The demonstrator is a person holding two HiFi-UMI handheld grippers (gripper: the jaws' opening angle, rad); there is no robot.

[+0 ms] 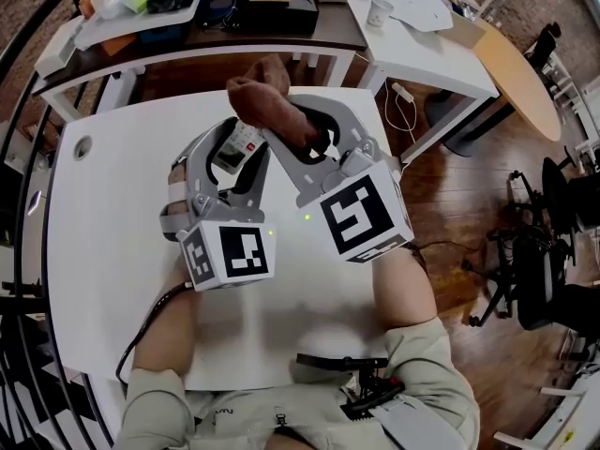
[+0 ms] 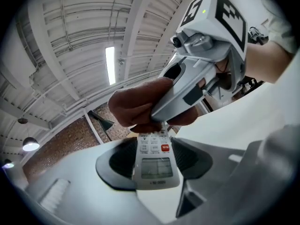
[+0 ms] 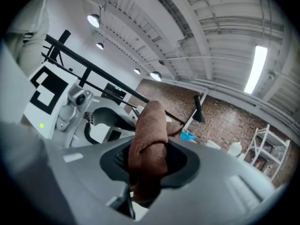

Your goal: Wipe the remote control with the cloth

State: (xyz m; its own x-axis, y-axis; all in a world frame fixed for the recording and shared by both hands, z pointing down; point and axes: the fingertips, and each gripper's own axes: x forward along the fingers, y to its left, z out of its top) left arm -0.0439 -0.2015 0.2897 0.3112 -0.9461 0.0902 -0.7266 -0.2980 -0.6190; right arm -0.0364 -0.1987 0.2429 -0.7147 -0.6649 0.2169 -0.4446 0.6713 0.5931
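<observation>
While the left claw (image 2: 153, 156) is clamping the white remote control (image 2: 151, 170) by its display end above the desk (image 1: 112, 251), the right claw (image 3: 149, 162) is clenching a brown cloth (image 3: 150, 128), which is covering the remote's button end just ahead of the left claw's jaws.

Far end of the remote control (image 2: 155, 167) behind the cloth (image 2: 133, 108)
</observation>
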